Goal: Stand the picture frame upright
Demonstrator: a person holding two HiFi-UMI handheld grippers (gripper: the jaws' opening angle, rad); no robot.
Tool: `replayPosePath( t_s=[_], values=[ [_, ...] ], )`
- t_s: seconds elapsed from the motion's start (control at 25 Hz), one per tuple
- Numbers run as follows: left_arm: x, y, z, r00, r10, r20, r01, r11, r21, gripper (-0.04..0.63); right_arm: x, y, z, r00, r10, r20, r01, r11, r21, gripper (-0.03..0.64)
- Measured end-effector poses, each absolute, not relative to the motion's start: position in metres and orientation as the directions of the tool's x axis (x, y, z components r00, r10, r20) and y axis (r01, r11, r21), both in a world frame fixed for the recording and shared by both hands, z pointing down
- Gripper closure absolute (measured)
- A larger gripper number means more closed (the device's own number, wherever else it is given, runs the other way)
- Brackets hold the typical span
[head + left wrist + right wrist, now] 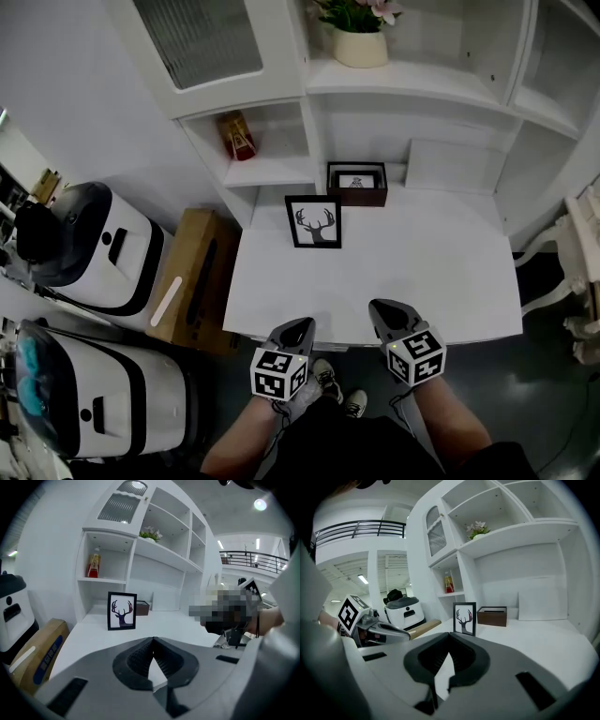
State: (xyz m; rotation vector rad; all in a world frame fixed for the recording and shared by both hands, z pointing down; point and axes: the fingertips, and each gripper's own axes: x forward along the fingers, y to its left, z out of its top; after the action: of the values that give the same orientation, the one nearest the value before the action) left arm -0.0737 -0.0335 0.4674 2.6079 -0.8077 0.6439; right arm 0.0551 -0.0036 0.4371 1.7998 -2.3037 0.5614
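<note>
A black picture frame (315,222) with a deer-antler print stands upright on the white desk (441,272), towards its back left; it also shows in the left gripper view (122,611) and the right gripper view (464,618). My left gripper (302,325) hangs at the desk's near edge, shut and empty (152,640). Beside it my right gripper (377,308) is also shut with nothing in it (450,636). Both are well short of the frame.
A dark brown box (357,183) sits behind the frame at the back of the desk. A white board (455,166) leans against the back wall. A potted flower (357,33) and a red bottle (236,134) stand on shelves. Two white machines (94,246) and a cardboard box (192,277) stand left.
</note>
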Motion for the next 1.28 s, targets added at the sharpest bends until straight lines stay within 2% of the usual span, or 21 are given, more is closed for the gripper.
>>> replayPosePath(
  t_s=[0.68, 1.28],
  values=[
    [-0.124, 0.012, 0.473, 0.743, -0.423, 0.518, -0.583, -0.790, 0.191, 0.589, 0.012, 0.041, 0.451, -0.217, -0.897, 0.386, -0.969, 0.148, -0.199, 0.614],
    [-0.191, 0.002, 0.471, 0.828, -0.267, 0.493, -0.414, -0.884, 0.216, 0.589, -0.076, 0.045, 0.449, -0.047, -0.915, 0.400, -0.981, -0.034, -0.193, 0.614]
  ],
)
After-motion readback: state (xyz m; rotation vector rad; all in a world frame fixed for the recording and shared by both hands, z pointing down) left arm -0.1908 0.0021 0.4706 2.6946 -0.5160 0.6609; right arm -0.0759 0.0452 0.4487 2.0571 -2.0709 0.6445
